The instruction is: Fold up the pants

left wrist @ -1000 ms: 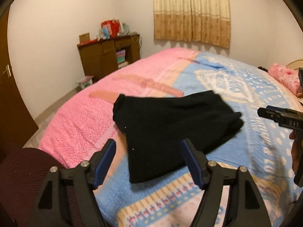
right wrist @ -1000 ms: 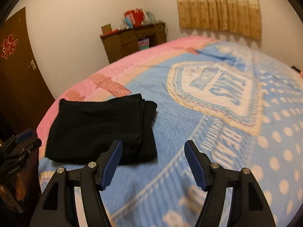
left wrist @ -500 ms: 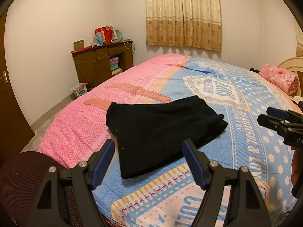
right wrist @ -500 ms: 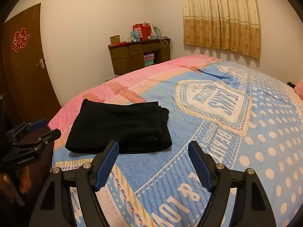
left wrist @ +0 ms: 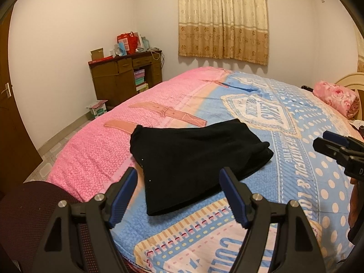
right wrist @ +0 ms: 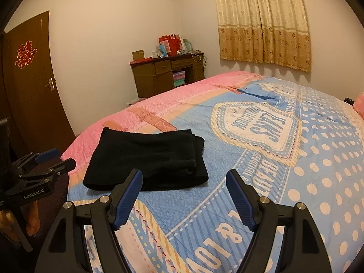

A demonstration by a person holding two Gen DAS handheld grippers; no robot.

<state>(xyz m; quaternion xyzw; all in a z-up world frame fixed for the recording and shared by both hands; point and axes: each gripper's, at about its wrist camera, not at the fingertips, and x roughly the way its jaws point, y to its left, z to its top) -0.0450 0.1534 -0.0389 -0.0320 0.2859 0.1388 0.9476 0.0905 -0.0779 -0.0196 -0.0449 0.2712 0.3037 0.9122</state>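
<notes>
A: Room?
B: Bed [left wrist: 307,182] with pink-and-blue cover, curtain [left wrist: 221,18] behind, brown desk [left wrist: 125,77] in the corner with bags [left wrist: 129,42] on top, boxes [left wrist: 140,80] in its open bay.
A: Pants?
B: Pants [left wrist: 195,161] folded, flat on the bed near its edge.
A: Tools?
B: Left tool [left wrist: 178,195] spread, empty, just short of the pants. Right tool [right wrist: 184,199] spread, empty, beside them.

black pants [left wrist: 193,159], pink-blue dotted bedspread [left wrist: 318,182] — perhaps lettered
</notes>
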